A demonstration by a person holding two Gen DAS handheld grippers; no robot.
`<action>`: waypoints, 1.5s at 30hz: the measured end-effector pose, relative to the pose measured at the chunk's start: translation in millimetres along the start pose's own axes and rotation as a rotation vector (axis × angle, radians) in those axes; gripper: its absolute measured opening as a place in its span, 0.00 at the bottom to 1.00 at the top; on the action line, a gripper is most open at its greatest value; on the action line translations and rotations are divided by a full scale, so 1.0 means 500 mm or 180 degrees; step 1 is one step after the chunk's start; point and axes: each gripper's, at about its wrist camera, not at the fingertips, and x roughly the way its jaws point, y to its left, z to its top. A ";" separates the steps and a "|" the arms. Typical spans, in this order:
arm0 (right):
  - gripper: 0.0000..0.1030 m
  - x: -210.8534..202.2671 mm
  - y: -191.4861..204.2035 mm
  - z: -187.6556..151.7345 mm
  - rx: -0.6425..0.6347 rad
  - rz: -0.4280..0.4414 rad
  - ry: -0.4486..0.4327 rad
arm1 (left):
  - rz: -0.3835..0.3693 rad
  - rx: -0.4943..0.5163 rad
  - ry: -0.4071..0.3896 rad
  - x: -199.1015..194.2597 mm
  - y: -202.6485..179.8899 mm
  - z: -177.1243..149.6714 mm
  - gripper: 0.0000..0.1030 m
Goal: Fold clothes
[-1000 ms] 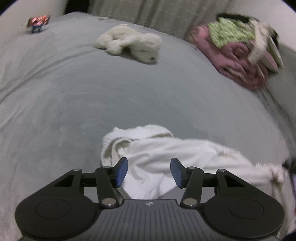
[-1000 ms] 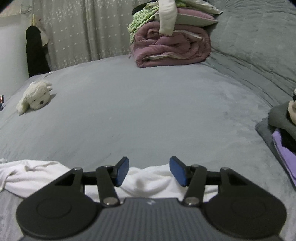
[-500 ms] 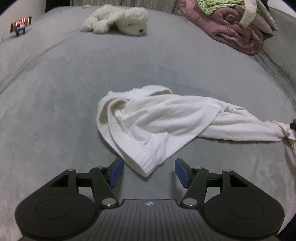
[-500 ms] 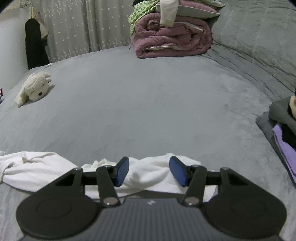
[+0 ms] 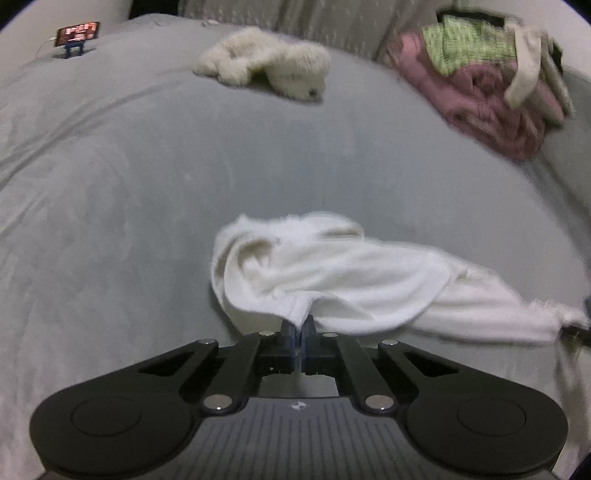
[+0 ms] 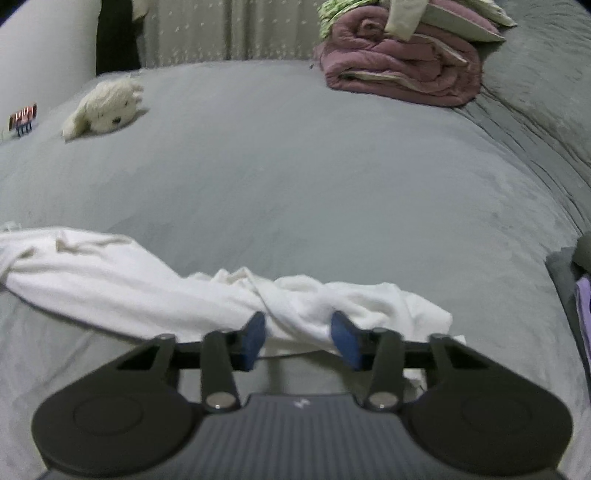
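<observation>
A crumpled white garment [image 5: 332, 273] lies stretched across the grey bed [image 5: 110, 206]. My left gripper [image 5: 298, 325] is shut on the garment's near hem, which rises into a small peak between the blue pads. In the right wrist view the garment's other end [image 6: 129, 284] runs from the left edge to a bunch in front of my right gripper [image 6: 299, 334]. The right jaws are closing, with a twisted fold of the cloth between the blue pads [image 6: 255, 332] and a gap still showing. The right gripper's tip peeks in at the left view's right edge.
A cream plush toy [image 5: 266, 70] lies far back on the bed, also seen as the plush toy [image 6: 103, 107]. A rolled pink blanket with folded laundry [image 6: 402, 70] sits back right. A phone on a stand [image 5: 77, 33] is far left. Dark and purple folded clothes [image 6: 580, 280] lie at the right edge.
The left jaws have snapped shut on the garment's hem, lifting it a little. The right gripper has dropped closer to the cloth, rolled slightly, and its jaws have narrowed around the bunch.
</observation>
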 end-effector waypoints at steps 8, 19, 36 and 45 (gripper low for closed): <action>0.05 -0.021 -0.020 0.014 0.0261 -0.0155 -0.0295 | -0.0073 -0.0371 -0.0486 -0.051 0.038 0.033 0.01; 0.05 -0.104 -0.060 0.041 0.0619 -0.0372 -0.1129 | -0.0155 -0.0650 -0.1247 -0.098 0.057 0.090 0.01; 0.05 -0.040 -0.096 0.149 0.0735 -0.0741 -0.1332 | 0.0075 -0.0700 -0.1691 0.016 0.008 0.227 0.01; 0.05 0.036 -0.096 0.208 0.0583 -0.0892 -0.1289 | 0.0216 -0.0602 -0.1591 0.108 0.000 0.281 0.01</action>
